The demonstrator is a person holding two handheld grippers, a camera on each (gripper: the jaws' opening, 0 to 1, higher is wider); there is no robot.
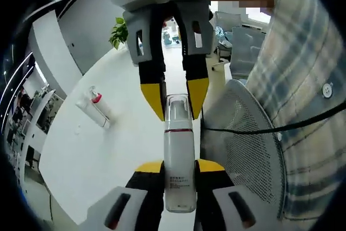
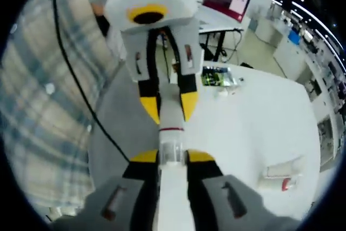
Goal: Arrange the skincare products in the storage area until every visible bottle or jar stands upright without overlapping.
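While both grippers' fingers clamp one white bottle (image 1: 179,160) (ends opposed), another lies on table (image 1: 113,150).

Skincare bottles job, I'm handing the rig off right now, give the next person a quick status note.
Left gripper: shut on the body of the white pump bottle, held in the air.
Right gripper: shut on the clear cap end of the same bottle, facing the left gripper.
A second bottle with a red collar lies on its side on the white table, apart from the held one; in the right gripper view two items lie flat there.
Done: nothing stands upright yet.
Left: set the held bottle upright on the table, then stand up the lying ones without overlap.
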